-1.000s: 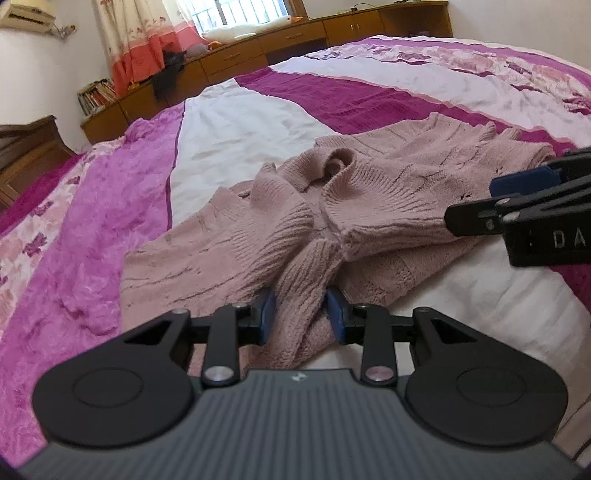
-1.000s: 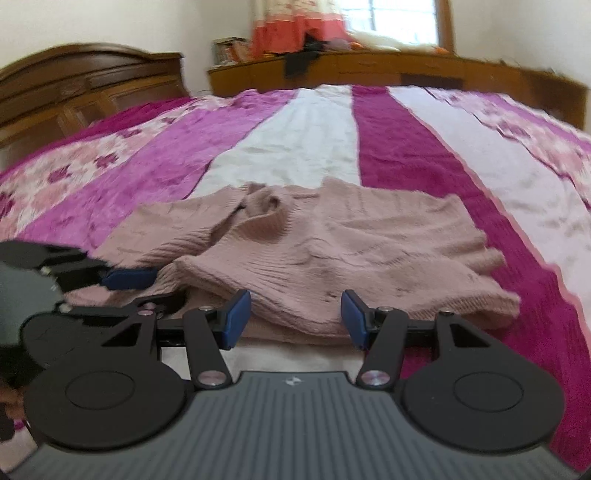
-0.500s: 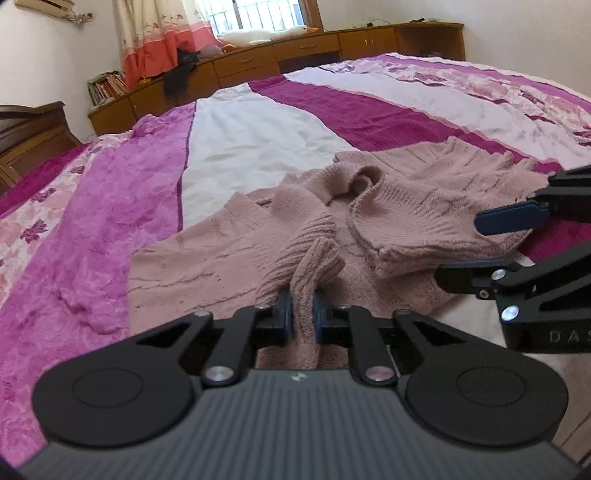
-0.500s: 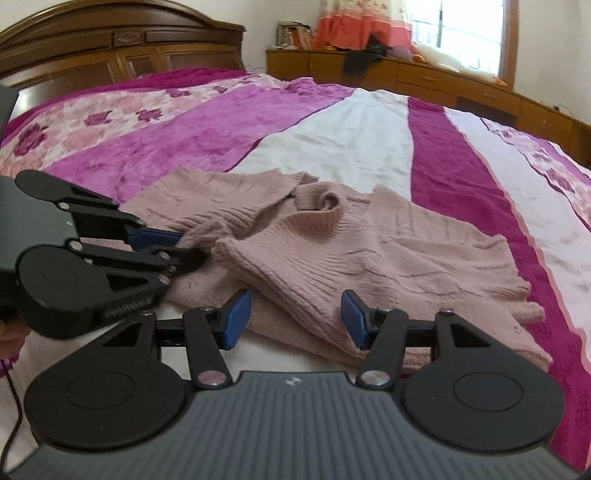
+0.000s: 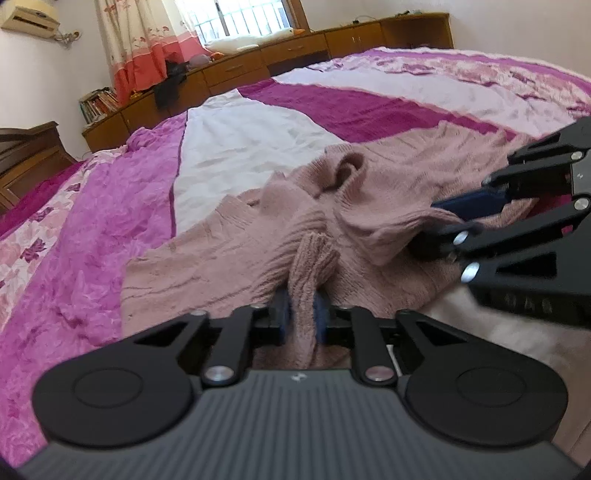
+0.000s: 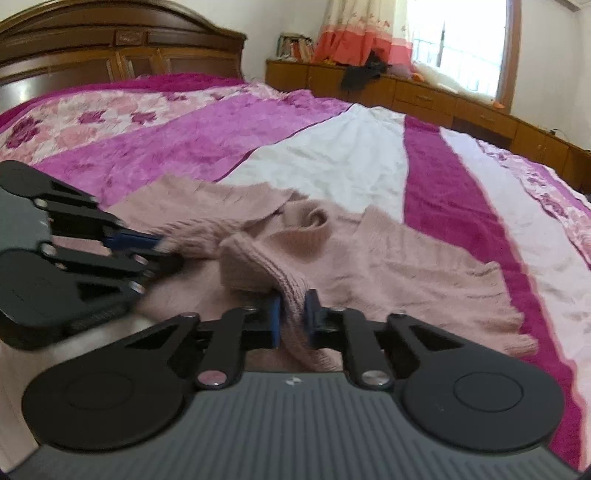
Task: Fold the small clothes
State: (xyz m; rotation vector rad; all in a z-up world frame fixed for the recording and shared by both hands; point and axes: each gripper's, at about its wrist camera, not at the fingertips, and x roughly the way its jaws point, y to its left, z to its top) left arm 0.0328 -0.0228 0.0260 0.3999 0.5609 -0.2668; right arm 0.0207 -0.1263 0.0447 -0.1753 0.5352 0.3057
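Pink sweater lies rumpled on the bed, unfolded; folding has barely begun. Left gripper, at six o'clock in its view, has its fingers clamped on a ribbed cuff. Right gripper likewise pinches a ribbed edge. Only the right view shows the headboard at eleven o'clock.

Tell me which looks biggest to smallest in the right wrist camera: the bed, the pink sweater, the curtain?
1. Bed: it fills most of the view.
2. Sweater: it covers a wide patch of the bed.
3. Curtain: it looks smallest, but it hangs far from the camera, so it may really be bigger than the sweater.
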